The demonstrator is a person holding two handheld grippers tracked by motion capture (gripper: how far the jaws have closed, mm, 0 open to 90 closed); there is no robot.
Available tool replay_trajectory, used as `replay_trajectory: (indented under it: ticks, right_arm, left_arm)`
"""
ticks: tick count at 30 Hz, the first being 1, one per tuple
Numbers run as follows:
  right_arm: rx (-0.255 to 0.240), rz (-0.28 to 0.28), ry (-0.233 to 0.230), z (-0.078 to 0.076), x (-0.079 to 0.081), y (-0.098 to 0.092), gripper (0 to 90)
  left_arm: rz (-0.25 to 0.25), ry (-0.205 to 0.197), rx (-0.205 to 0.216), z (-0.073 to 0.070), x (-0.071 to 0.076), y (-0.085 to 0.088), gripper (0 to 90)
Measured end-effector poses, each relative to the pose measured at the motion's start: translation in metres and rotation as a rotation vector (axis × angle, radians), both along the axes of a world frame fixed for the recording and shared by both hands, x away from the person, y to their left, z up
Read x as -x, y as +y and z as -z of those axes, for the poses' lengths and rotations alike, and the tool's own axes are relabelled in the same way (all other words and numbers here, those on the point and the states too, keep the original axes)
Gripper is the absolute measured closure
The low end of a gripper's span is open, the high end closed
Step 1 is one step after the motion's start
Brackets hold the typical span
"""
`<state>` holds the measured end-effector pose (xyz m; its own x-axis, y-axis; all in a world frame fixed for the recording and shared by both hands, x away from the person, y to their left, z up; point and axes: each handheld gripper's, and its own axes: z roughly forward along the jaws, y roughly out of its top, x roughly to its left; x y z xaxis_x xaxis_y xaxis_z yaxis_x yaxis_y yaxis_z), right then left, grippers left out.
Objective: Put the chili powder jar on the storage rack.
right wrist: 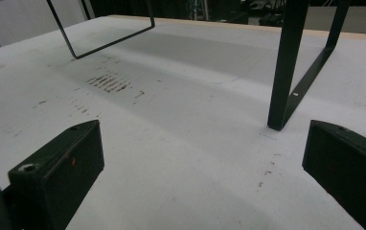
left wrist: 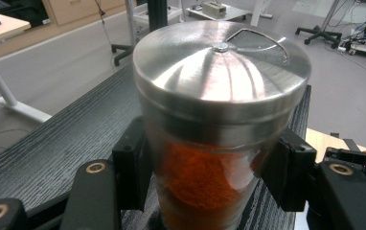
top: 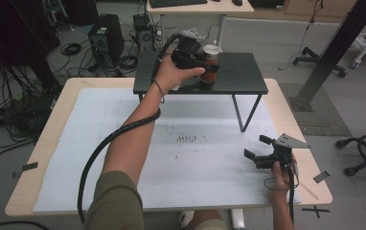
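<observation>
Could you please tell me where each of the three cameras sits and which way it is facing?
High view: above the person's side, looking forward and down on the table; both forearms, left gripper and right gripper show.
Left gripper view: on the left gripper, looking along its jaws closed on the spice jar on the black shelf.
Right gripper view: low over the white mat, open jaws facing the shelf's legs.
Shared: jar and shelf appear in the high and left gripper views.

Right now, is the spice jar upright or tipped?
Upright: the spice jar stands on the black shelf, steel lid on top, left gripper jaws clamping its glass sides.
</observation>
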<state>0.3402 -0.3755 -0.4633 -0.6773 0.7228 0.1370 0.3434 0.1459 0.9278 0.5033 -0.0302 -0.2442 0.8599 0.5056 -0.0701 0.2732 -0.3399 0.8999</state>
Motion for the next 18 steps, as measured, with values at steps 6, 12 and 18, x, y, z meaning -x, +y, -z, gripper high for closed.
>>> replay_trajectory:
  ticks: [6,12,18]
  right_arm:
    - [-0.001,0.001,0.0,0.0,0.0001,-0.0001,0.3]
    - [-0.001,0.001,0.0,-0.0001,0.0003,-0.0002,0.3]
    - [-0.002,0.002,0.0,-0.0002,0.0004,-0.0004,0.3]
  left_arm:
    - [0.0,0.002,-0.001,-0.0001,-0.0002,0.0,43.0]
    - [-0.001,0.003,-0.001,0.0001,-0.0001,-0.0002,43.0]
    - [-0.003,0.004,0.001,0.0004,-0.0003,-0.0003,43.0]
